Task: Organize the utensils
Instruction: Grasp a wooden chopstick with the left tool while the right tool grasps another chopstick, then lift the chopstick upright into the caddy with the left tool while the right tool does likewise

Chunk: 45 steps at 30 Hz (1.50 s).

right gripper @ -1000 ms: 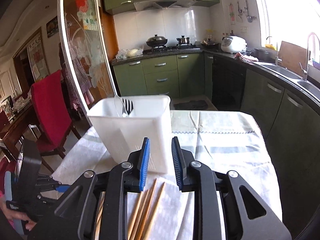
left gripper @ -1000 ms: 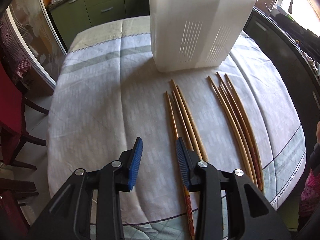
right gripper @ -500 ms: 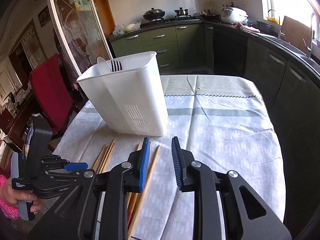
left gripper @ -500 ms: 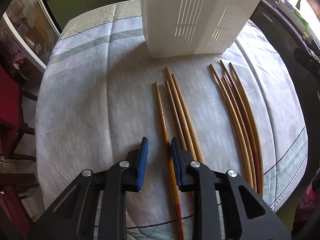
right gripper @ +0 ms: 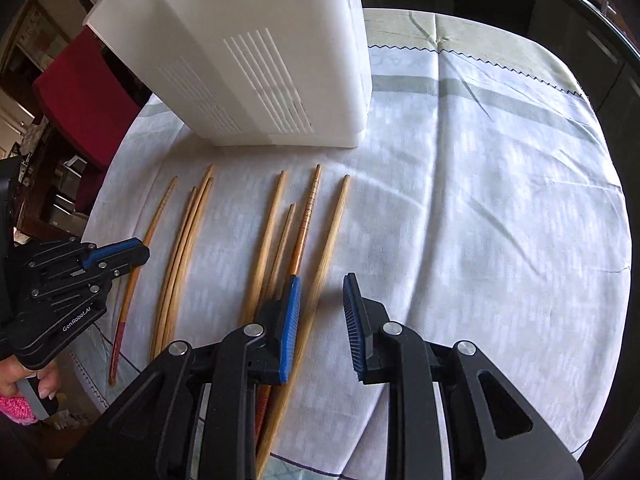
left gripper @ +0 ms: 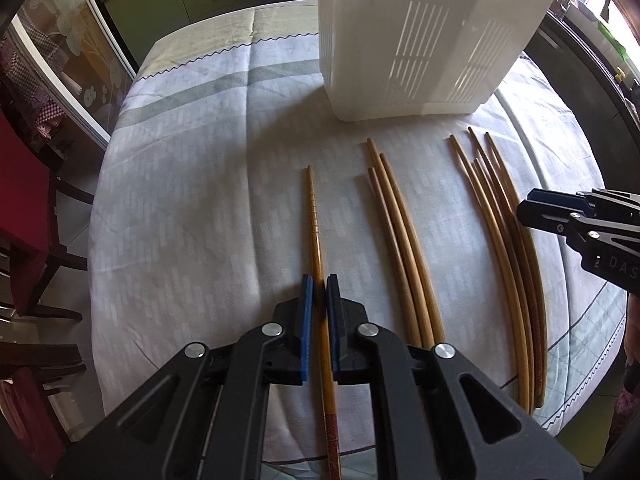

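Several wooden chopsticks lie side by side on the clothed table in front of a white slotted utensil holder [left gripper: 432, 36], which also shows in the right wrist view [right gripper: 256, 52]. My left gripper [left gripper: 319, 284] is shut on the leftmost, single chopstick [left gripper: 314, 216], low on the cloth. It also shows in the right wrist view [right gripper: 120, 252]. My right gripper [right gripper: 322, 284] is open, low over the rightmost group, with a pale chopstick [right gripper: 332, 224] between its jaws. It shows at the right edge of the left wrist view [left gripper: 532, 212].
The table wears a white and grey cloth [right gripper: 480, 200]. A middle group of three chopsticks [left gripper: 400, 240] lies between the two grippers. A red chair [left gripper: 20, 200] stands to the left. Dark kitchen counters [right gripper: 600, 40] run along the right.
Both grippers dropped toward the table. The left gripper narrowed from wide open and closed on the leftmost chopstick. The right gripper tilted down and opened wider over the right-hand chopsticks.
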Motion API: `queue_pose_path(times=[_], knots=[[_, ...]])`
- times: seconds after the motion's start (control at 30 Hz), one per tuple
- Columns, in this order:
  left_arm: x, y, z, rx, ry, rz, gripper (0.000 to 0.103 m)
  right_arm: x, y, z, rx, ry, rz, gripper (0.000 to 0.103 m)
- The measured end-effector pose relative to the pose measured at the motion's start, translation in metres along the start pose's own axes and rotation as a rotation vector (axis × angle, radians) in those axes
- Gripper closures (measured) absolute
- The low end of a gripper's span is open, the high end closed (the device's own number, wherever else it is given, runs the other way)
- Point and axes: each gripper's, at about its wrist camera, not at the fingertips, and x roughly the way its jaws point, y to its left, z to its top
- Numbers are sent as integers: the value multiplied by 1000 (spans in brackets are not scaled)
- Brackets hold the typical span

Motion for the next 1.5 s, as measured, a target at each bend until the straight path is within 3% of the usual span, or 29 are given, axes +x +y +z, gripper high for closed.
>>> queue_pose_path(times=[0.23,0.3,0.4,0.57,0.73,1.13,1.5], knots=[[0,4,-1,0,-4,7,96,10,27,0,-64,6,-119,81],[0,5,0,1,-5,10,96,13,36,0,-99,-1,-181,87],[0,5,-1,2,-5,8,96,17,43,1,-110,-8,-191,92],[0,5,-2,-6,-8,-1,96,15,42,-1,-68,-19,-147,96],[-6,12,-4,-21,-33,-33,96,-15,25,-4,-41,-81,-89,96],[-84,5,-12,14,-232,-39,96,-123,20,-25,-41,-319,20,96],[-134,-2,-27,42,-354,-53,96,-145,25,-43,-58,-379,31,96]])
